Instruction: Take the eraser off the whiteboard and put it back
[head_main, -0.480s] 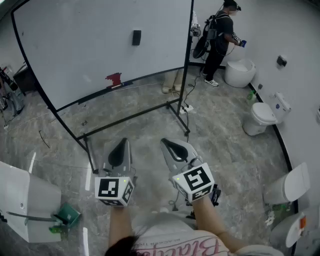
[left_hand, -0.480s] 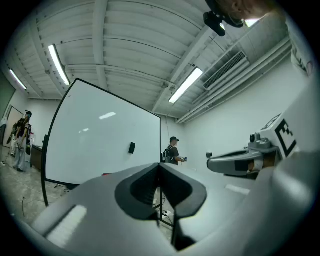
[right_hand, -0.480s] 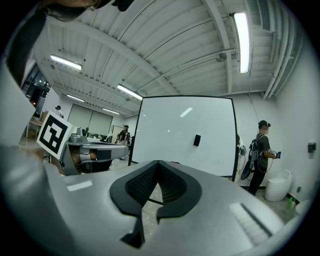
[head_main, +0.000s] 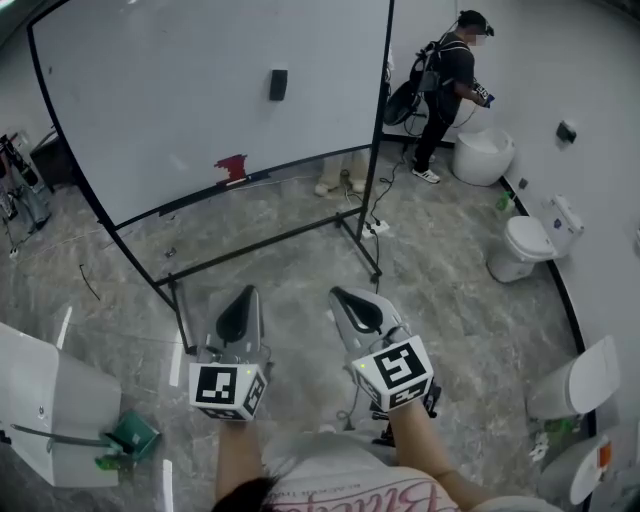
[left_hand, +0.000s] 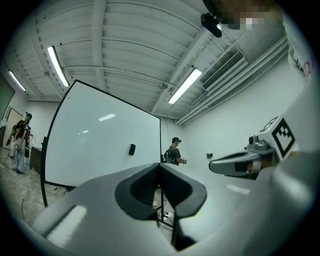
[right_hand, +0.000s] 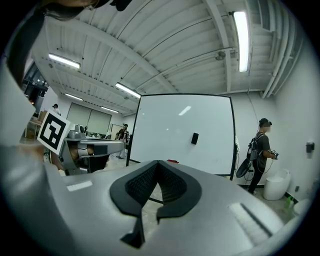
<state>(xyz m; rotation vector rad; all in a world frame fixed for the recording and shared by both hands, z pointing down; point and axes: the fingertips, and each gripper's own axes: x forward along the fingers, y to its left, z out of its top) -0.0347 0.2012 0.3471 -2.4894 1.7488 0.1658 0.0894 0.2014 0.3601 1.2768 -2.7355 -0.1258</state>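
Well, in the head view the black eraser (head_main: 278, 84) sits high on the whiteboard (head_main: 170, 110), well apart from the left gripper (head_main: 243, 292) and the right gripper (head_main: 338, 294), both held low over the grey floor (head_main: 300, 250). Next, the left gripper view shows its fingers closed together, tips touching, with nothing between them. Then the right gripper view shows the same: fingers fully together and empty, facing the board
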